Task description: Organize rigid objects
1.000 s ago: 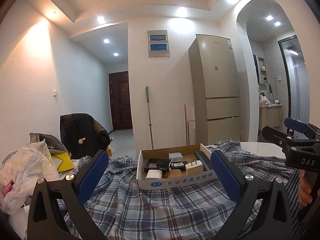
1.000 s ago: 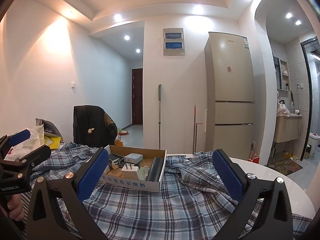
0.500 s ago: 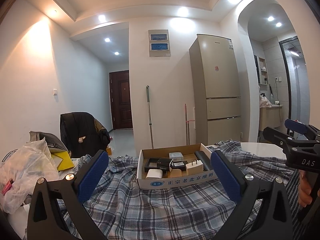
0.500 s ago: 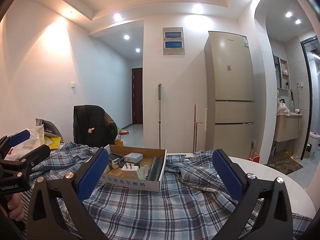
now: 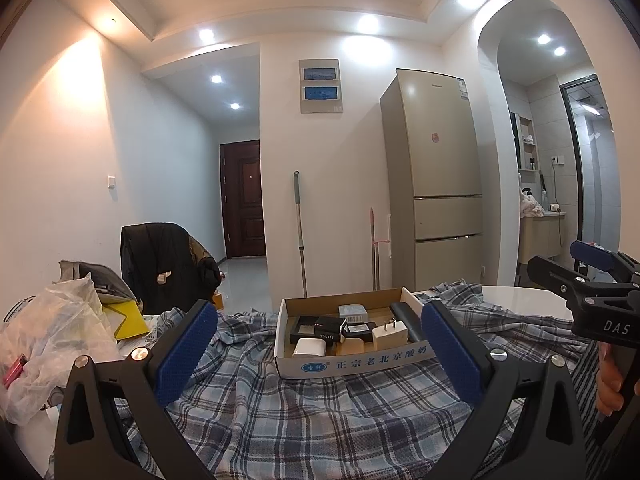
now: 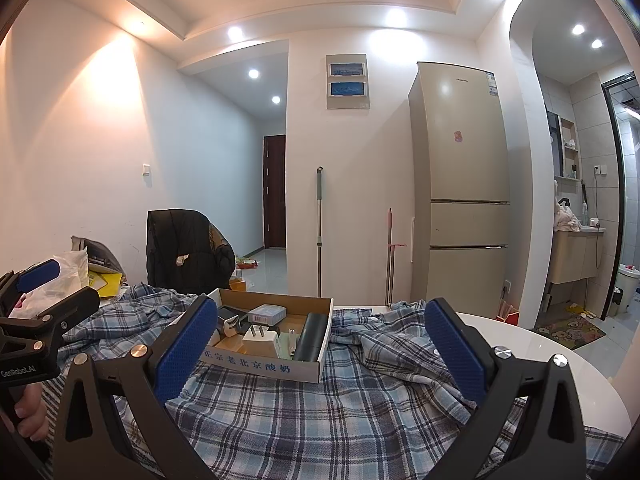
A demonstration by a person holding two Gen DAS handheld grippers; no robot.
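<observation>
A shallow cardboard box [image 5: 362, 361] with blue Chinese print sits on a plaid cloth [image 5: 312, 416]; it also shows in the right wrist view [image 6: 264, 364]. It holds several small items: a white plug adapter [image 5: 389, 335], a white charger [image 5: 309, 347], black devices [image 5: 320, 326], a black cylinder [image 5: 406, 316] and a small grey box [image 5: 352, 311]. My left gripper [image 5: 319, 354] is open and empty, held level short of the box. My right gripper [image 6: 316, 354] is open and empty, to the right of the left one.
The plaid cloth covers a round white table [image 6: 560, 356]. A plastic bag pile [image 5: 48, 336] with yellow paper lies at the left edge. A chair with a black jacket [image 5: 166, 266] stands behind. A fridge [image 5: 436, 184] and mop [image 5: 299, 236] stand by the far wall.
Both grippers have barely drifted; the views have shifted only slightly. Nothing was taken hold of or let go.
</observation>
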